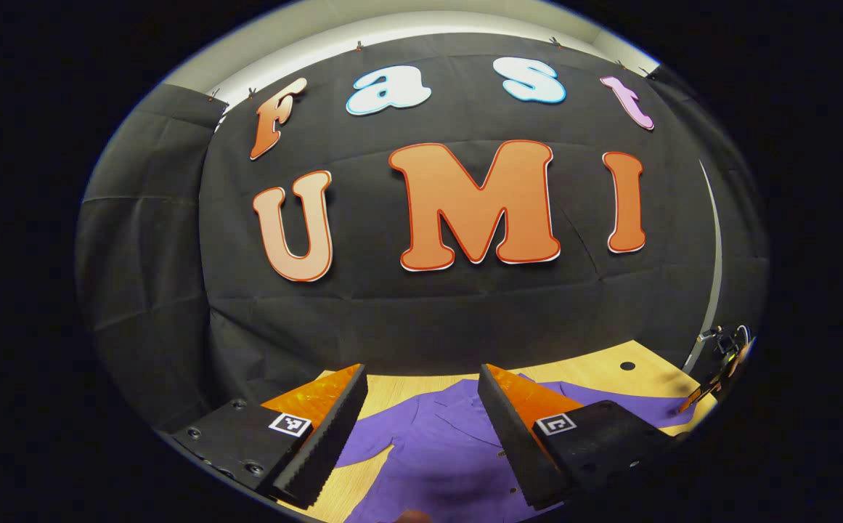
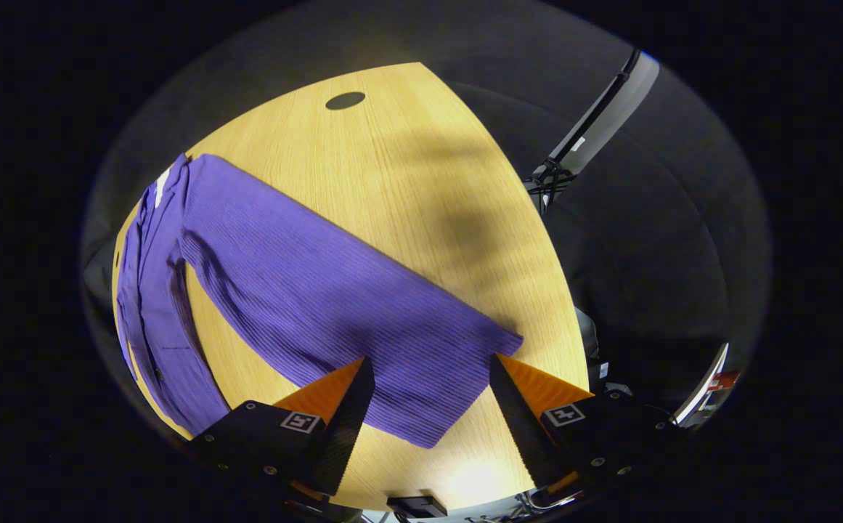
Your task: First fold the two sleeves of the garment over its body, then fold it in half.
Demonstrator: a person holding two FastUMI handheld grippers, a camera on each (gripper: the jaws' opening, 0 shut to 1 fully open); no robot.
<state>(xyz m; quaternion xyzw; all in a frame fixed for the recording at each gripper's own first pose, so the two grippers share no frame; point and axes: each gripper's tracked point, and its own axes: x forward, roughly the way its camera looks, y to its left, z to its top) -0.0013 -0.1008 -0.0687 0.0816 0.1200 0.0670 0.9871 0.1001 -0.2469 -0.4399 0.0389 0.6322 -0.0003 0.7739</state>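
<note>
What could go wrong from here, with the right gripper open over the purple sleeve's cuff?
1. The sleeve lies flat on the wooden table, so the open right gripper may pinch too little cloth and slip off the cuff.
2. The cuff end sits near the table's edge, so a push could slide it off.
3. The left gripper hovers open over the garment body, not pinning it, so the body may drag.

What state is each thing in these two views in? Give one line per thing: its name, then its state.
Shirt: spread flat on the table, not yet folded.
Sleeve: stretched out sideways, cuff between the right gripper's fingers.
Left gripper: open, above the shirt.
Right gripper: open, over the cuff.
Table: bears the shirt.
</note>
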